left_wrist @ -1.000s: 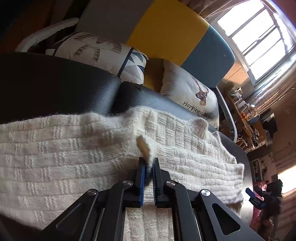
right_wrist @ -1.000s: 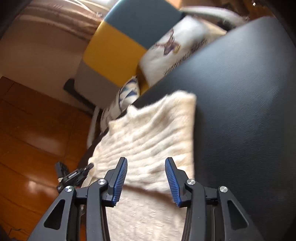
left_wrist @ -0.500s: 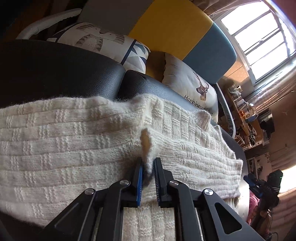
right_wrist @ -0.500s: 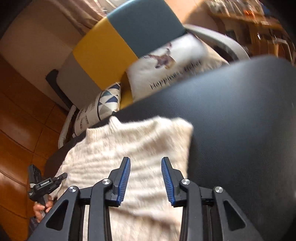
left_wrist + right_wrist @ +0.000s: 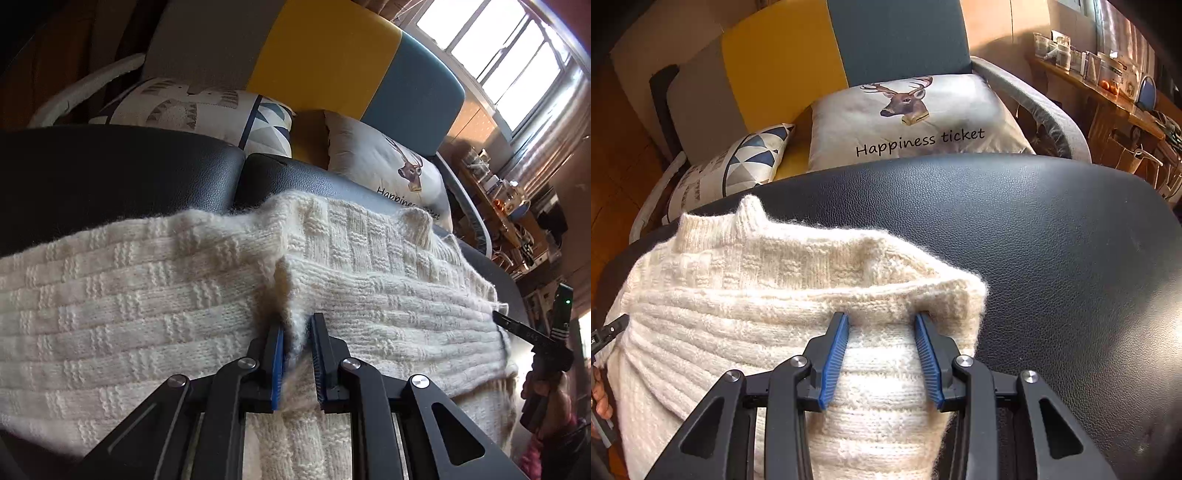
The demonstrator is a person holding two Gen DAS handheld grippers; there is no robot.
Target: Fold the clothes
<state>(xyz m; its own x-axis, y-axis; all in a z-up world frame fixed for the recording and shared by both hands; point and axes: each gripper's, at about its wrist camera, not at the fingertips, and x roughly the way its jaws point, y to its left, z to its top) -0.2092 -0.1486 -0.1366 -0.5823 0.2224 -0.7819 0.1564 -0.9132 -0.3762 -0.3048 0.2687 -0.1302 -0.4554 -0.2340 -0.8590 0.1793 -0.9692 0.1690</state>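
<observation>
On the black leather cushion (image 5: 110,177), the left wrist view shows a cream knitted sweater (image 5: 147,302) spread wide, its basket-weave pattern running in blocks across the whole width. The left gripper (image 5: 297,354) has its fingers drawn narrow on a raised ridge of the knit, the wool pinched between the blue pads (image 5: 277,365) and bunching upward just ahead of them. This view alone shows the seam between two cushion sections, a bright window (image 5: 509,62) at upper right, and, at the far right edge, the other gripper held in a person's hand (image 5: 546,391).

In the right wrist view the sweater (image 5: 738,295) lies toward the left part of the cushion (image 5: 1052,258), with bare leather well to the right. The right gripper (image 5: 882,354) has its fingers set moderately apart, straddling a folded-over edge of the knit; both blue pads (image 5: 833,365) touch the wool, though whether they are squeezing it I cannot tell. A thick roll of fabric rises just past the fingertips, and a small ribbed point stands up at the far left edge. Only here is a deer pillow (image 5: 916,122) reading "Happiness ticket" seen full on, beside a triangle-patterned pillow (image 5: 746,162), both on a sofa with a yellow and blue back (image 5: 812,55).
</observation>
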